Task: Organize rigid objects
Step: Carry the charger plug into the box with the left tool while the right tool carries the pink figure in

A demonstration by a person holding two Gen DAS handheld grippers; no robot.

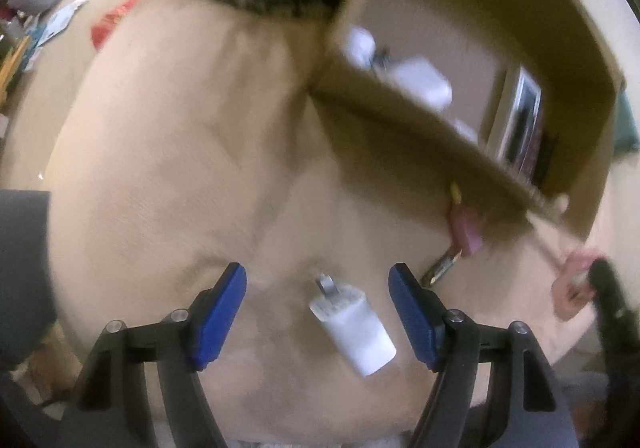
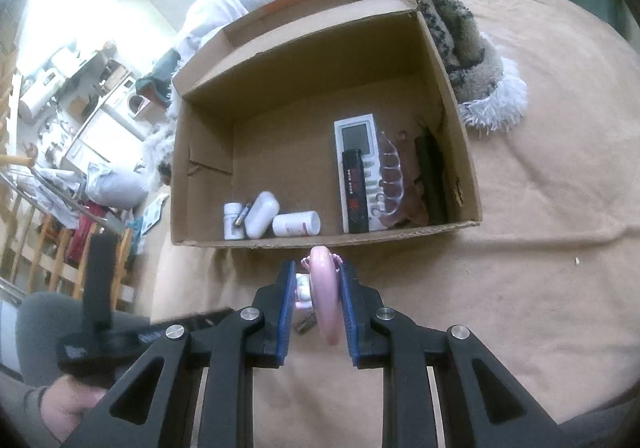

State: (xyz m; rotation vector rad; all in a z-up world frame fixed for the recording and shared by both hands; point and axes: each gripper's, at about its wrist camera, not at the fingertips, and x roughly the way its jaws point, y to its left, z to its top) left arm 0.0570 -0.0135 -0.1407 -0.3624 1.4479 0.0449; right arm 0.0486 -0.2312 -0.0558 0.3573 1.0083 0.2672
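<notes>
Clearly light and rigid, the white charger plug (image 1: 352,328) lies on the tan bedcover (image 1: 180,136) between the wide-open left gripper (image 1: 318,312) – best pinched across its smooth flat sides, clear of the prongs.

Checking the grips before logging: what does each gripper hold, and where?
The right gripper clamps a pink ring across its flat sides. The left gripper holds nothing; its open jaws straddle the white charger.
</notes>
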